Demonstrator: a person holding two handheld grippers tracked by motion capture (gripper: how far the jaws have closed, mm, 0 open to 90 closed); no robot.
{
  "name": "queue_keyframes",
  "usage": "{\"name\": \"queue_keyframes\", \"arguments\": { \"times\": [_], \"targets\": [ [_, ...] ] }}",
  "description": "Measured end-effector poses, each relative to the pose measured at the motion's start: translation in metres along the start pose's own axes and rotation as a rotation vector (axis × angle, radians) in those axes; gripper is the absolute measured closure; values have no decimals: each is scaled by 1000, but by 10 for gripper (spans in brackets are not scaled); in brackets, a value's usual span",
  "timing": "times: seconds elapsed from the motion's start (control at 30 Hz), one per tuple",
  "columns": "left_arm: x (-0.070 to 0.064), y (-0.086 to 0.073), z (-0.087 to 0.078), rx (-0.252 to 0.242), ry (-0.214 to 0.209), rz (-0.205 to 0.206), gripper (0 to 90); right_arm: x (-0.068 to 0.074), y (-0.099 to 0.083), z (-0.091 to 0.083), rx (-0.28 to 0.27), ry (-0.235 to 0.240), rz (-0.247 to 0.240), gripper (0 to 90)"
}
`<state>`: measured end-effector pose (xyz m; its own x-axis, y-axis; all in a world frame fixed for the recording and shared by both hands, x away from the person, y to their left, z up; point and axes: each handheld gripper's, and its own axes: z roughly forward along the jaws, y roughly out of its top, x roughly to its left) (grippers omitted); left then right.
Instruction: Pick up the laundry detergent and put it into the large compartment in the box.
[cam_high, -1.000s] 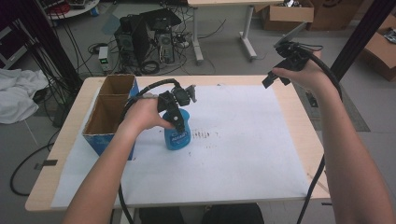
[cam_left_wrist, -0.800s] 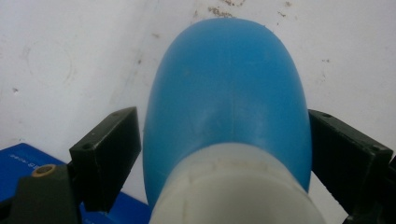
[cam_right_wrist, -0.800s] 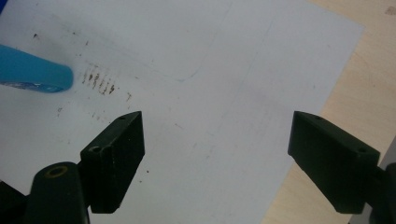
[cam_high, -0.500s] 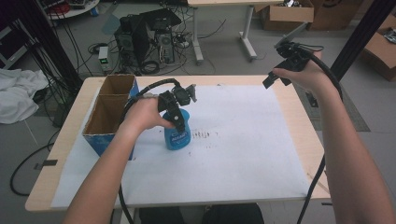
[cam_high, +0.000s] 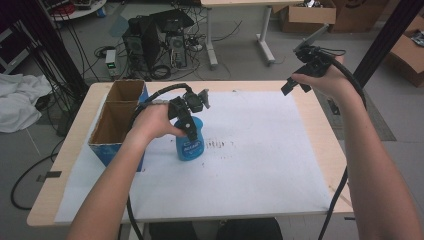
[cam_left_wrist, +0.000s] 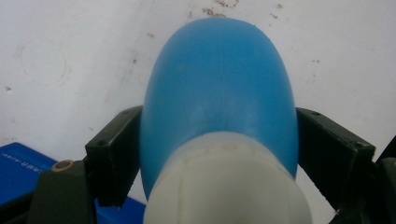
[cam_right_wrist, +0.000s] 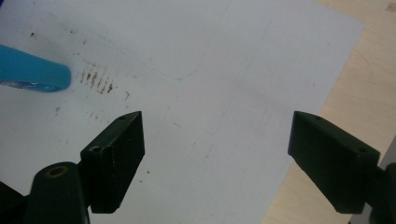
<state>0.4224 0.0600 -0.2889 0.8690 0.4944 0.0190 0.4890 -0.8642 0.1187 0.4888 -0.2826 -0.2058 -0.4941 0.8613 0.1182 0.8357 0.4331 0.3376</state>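
Note:
A blue plastic bottle (cam_high: 190, 146) with a white cap stands upright on the white paper (cam_high: 260, 150), left of the middle. My left gripper (cam_high: 188, 130) comes down over its top and is shut on it. In the left gripper view both black jaws press the sides of the blue bottle (cam_left_wrist: 219, 79) just below the white cap (cam_left_wrist: 224, 182). My right gripper (cam_high: 294, 86) is held up above the table's far right corner, open and holding nothing. In the right gripper view its jaws stand wide apart over bare paper, and the bottle (cam_right_wrist: 32, 72) shows at the left edge.
An open cardboard box (cam_high: 106, 103) with two compartments and blue outer sides stands at the table's left edge, close behind my left hand. Dark smudges (cam_high: 218, 144) mark the paper beside the bottle. Bare wooden table (cam_high: 327, 145) runs along the right of the paper.

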Motion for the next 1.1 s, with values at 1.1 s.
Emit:
{"name": "queue_keyframes", "arguments": {
  "times": [1.1],
  "targets": [
    [2, 3, -7, 18, 14, -15, 377, -2, -4, 2, 0, 4, 0, 188]
  ]
}}
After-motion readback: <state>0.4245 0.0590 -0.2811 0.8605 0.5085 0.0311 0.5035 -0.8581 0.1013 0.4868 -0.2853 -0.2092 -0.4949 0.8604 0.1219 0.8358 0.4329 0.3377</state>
